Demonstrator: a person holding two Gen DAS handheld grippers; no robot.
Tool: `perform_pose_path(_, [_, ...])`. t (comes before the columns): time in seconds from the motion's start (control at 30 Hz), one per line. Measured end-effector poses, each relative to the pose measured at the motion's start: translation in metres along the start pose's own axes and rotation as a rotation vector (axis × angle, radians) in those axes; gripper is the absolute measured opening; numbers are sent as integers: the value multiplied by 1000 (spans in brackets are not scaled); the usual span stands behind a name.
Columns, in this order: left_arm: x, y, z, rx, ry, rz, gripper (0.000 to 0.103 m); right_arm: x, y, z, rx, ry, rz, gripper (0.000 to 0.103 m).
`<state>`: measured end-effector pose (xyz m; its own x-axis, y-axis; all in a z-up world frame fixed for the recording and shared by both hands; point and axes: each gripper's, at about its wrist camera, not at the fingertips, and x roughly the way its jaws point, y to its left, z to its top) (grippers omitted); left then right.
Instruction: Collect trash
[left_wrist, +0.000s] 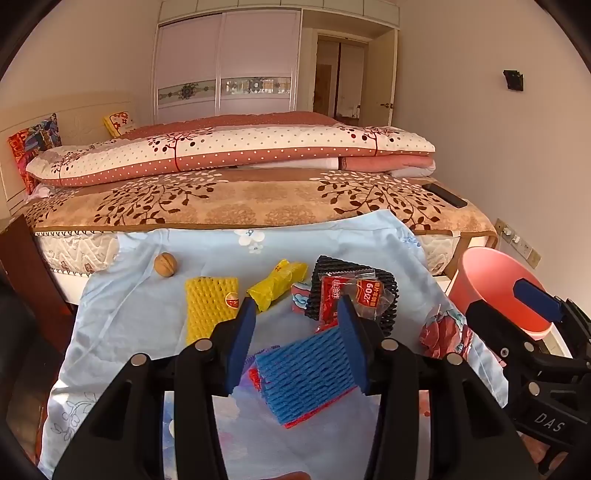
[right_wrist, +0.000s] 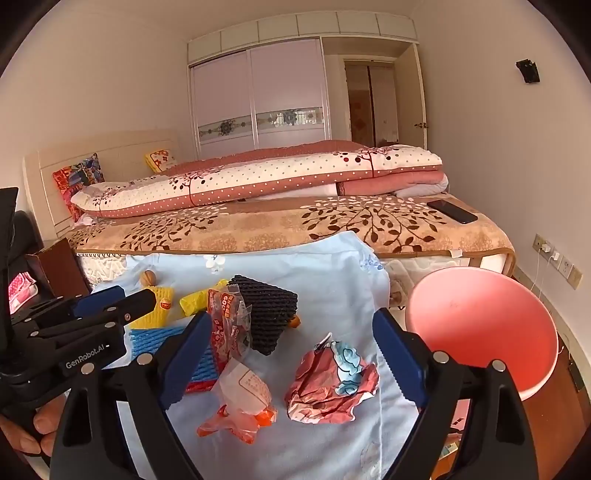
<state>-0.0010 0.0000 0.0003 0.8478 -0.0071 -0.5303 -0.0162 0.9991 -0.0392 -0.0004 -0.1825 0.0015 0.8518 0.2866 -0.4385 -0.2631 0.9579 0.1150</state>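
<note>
left tongs (left_wrist: 297, 314) – gaping, tilted down | right tongs (right_wrist: 291, 354) – gaping wide, tilted down

"GenRobot.AI", left gripper (right_wrist: 140, 295); "DAS", right gripper (left_wrist: 532, 291)

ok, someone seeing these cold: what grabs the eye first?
Probably the pink bin, bright at the right edge of the blue cloth. Next, the litter on that cloth: a yellow foam net at left, a blue foam net nearest the open left gripper, and a crumpled red wrapper between the right gripper's open fingers.
</note>
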Motion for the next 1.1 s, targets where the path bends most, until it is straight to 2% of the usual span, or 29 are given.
perform_pose_path(0.1, [-2,2,-2,3,-2,3,47,-7,0,-4,-2,-45,10,87])
perform_pose_path(0.13, [0,5,-1,-5,3,0,47,-1,3,-1,-6,-15,-3,87])
perform_pose_path(1.1, [-1,8,1,-21,10,6,47,-3,1,-1,-19,-7,-20,86])
